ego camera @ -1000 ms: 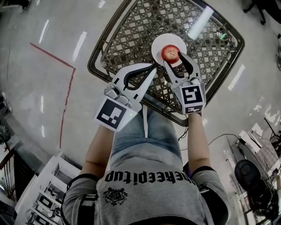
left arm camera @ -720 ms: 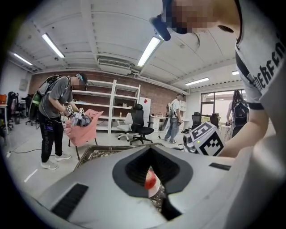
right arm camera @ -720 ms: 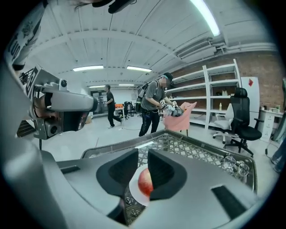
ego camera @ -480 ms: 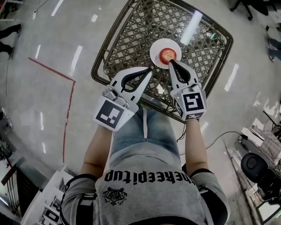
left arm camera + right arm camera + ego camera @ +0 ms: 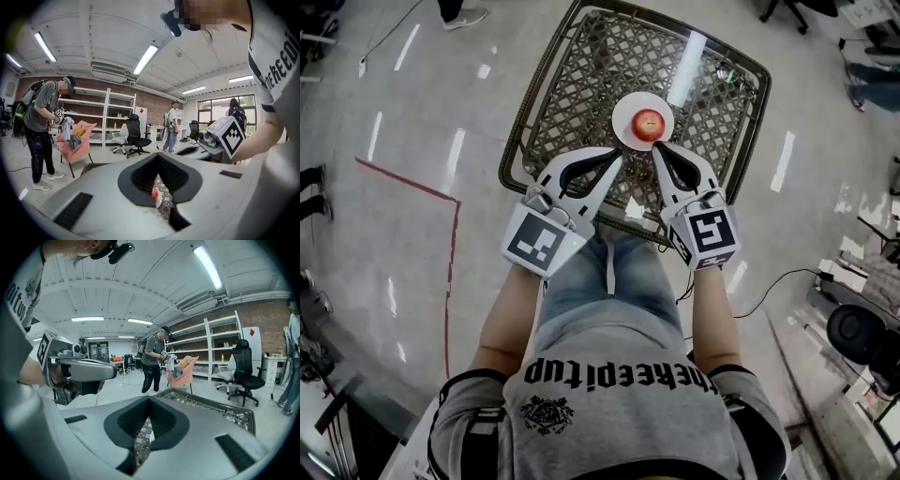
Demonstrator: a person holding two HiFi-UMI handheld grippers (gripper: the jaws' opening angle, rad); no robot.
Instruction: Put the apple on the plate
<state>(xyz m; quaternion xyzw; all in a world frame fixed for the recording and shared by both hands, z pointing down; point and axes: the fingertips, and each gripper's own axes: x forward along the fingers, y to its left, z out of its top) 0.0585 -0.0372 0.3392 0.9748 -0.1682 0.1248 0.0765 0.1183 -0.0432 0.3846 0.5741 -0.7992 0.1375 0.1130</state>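
**Apple down, both tools backing off**

The apple [image 5: 648, 122] sits on the white plate [image 5: 625, 120] in the upper middle of the head view, on the woven table [image 5: 572, 84]. A second ago the right gripper [image 5: 657, 146] had its jaws spread on either side of the fruit. Now they are pinched together on nothing and have pulled back, so the tips show only at the plate's near edge. The left gripper [image 5: 618, 156] is likewise clenched and empty, just left of the plate, and has drawn back with its partner. To my eye the job looks finished: the fruit rests alone, with neither tool touching it.

Some things stay unclear. From the left gripper view only a red sliver and a bit of white rim peek through the gap under the closed jaws. The right gripper view shows mostly weave there and no apple at all. A bright streak of glare crosses the tabletop, and I cannot identify the small object [image 5: 727, 72] near its upper right corner. The table's near edge is covered by the grippers.
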